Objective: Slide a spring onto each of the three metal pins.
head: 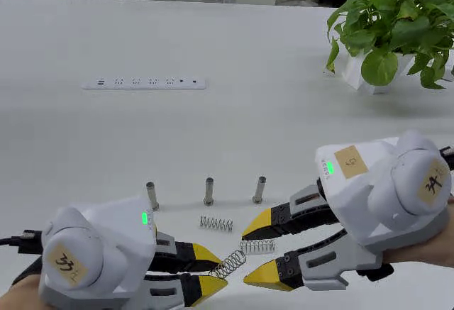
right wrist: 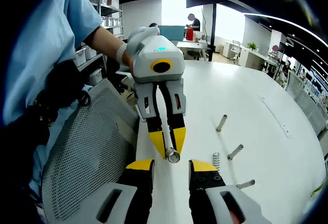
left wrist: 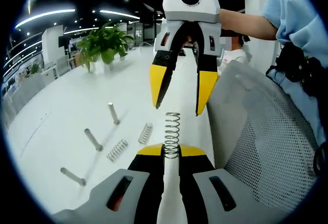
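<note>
**Left gripper** (head: 223,269): the lower edge of the head view cuts off the body. The jaws are closed on 1 end of the held spring (head: 230,262). That end is hidden between the yellow tips, and the remaining coils project forward past them.

**Right gripper** (head: 245,257): it faces the left gripper tip to tip. The jaws are spread wide and grip nothing. The free end of the held spring sits at the mouth of their gap. Contact with either jaw cannot be determined.

**Loose springs**: spring 2 (head: 257,246) lies flat on the table (head: 284,133), seen through the gap between the right jaws. Spring 3 (head: 216,223) lies flat just beyond the left jaw tips, beside the upper right jaw. In the right gripper view, that gripper's own jaw tip partly covers 1 loose spring.

**Pins**: beyond both sets of jaws, pin 1 (head: 152,196), pin 2 (head: 208,191) and pin 3 (head: 259,190) stand in a row, each bare. Pin 1 leans slightly. Their bases are too small to make out.

**Surroundings**: a power strip (head: 144,82) lies well beyond the pins. A plant (head: 394,19) stands far off the right jaws, cut off by the frame edge. A mesh chair (left wrist: 256,131) stands behind the right gripper.
</note>
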Available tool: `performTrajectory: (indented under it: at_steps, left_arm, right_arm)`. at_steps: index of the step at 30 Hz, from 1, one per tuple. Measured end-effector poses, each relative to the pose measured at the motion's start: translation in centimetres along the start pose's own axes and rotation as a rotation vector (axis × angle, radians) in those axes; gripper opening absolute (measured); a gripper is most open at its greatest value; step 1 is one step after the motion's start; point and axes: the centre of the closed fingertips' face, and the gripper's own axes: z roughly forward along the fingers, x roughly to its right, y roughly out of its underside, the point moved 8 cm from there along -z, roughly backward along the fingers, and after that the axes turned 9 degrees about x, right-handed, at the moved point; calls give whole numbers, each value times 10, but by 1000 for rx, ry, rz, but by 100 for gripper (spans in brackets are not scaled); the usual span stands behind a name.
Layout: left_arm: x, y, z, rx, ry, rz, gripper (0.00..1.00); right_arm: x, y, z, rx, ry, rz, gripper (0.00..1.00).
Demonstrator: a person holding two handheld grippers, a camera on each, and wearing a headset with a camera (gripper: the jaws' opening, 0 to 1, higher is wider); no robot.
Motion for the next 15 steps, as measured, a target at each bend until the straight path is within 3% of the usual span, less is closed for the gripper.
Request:
performTrajectory:
  at_steps: [8,15]
  left_arm:
    - [1,-3,3,4,12,26,6]
    - [2,-5,6,9,21,37,6]
  right_arm:
    - [3,-3,9,-84,-70,-59,22]
    - [3,-5,16,-87,-99,-74,16]
